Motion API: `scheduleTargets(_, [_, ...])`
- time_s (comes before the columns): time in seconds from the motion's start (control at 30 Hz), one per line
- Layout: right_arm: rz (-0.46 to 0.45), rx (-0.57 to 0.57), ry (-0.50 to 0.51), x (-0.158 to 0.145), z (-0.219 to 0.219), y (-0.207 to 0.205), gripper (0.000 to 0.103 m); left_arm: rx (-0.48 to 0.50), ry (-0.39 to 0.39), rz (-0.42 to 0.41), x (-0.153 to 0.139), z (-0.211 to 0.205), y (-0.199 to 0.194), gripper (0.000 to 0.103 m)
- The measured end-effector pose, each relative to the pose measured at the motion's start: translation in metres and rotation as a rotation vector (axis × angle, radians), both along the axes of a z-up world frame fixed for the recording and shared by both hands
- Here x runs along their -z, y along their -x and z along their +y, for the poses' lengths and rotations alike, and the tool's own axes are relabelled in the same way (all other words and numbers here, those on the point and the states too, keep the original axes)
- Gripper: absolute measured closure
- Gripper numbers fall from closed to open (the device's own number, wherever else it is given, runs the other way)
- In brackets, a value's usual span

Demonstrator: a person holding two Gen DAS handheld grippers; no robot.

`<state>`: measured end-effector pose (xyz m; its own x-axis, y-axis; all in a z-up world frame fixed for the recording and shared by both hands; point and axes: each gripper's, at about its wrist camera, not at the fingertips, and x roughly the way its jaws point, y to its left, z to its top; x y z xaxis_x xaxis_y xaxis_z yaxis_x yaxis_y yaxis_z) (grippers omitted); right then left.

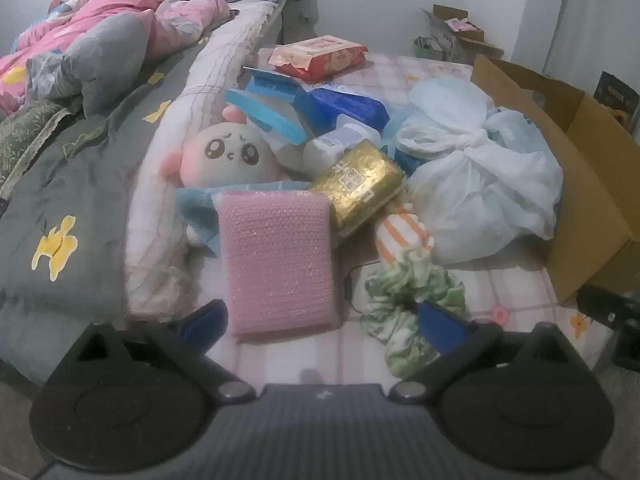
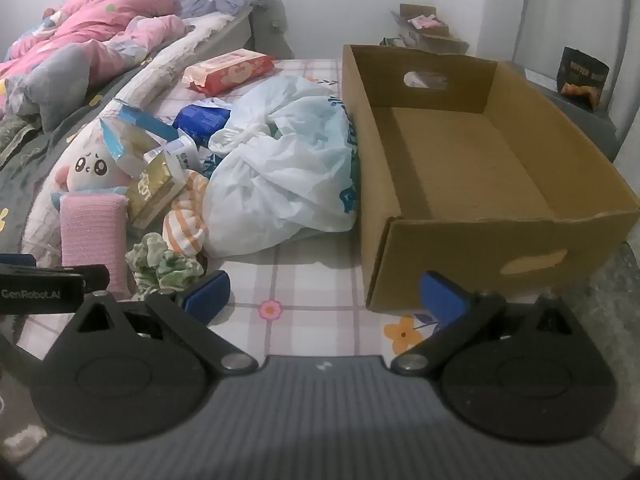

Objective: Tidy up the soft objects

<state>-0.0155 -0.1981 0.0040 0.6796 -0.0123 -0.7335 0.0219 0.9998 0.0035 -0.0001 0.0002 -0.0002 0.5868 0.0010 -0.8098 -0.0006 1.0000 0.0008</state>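
Observation:
A pile lies on the checked sheet: a pink bubble-wrap pad (image 1: pixel 278 260), a white plush toy (image 1: pixel 230 156), a gold pack (image 1: pixel 360 186), an orange-striped cloth (image 1: pixel 402 232), a green scrunchie (image 1: pixel 408 296) and a tied white plastic bag (image 1: pixel 480 176). My left gripper (image 1: pixel 322 322) is open, empty, just short of the pink pad. My right gripper (image 2: pixel 324 294) is open and empty, low over the sheet in front of an empty cardboard box (image 2: pixel 472 224). The pad (image 2: pixel 92 232), plush toy (image 2: pixel 90 168), scrunchie (image 2: pixel 164 266) and bag (image 2: pixel 280 176) also show in the right wrist view.
A red wipes pack (image 1: pixel 318 56) and blue boxes (image 1: pixel 276 108) lie behind the pile. A grey quilt (image 1: pixel 68 184) and pink bedding (image 1: pixel 108 12) lie to the left. Small boxes (image 2: pixel 424 28) and a snack bag (image 2: pixel 582 76) stand at the back right.

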Motion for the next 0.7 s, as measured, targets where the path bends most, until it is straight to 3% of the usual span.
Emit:
scheduleTargets(0.43, [0.0,0.012,-0.019,0.005,-0.016,0.0,0.001,0.029,-0.014,0.026,0.004,-0.005,0.002,0.004])
scheduleTargets(0.7, [0.008,0.021,0.009,0.001,-0.004,0.002,0.001,0.028,-0.016,0.026,0.004,-0.007,0.0,0.004])
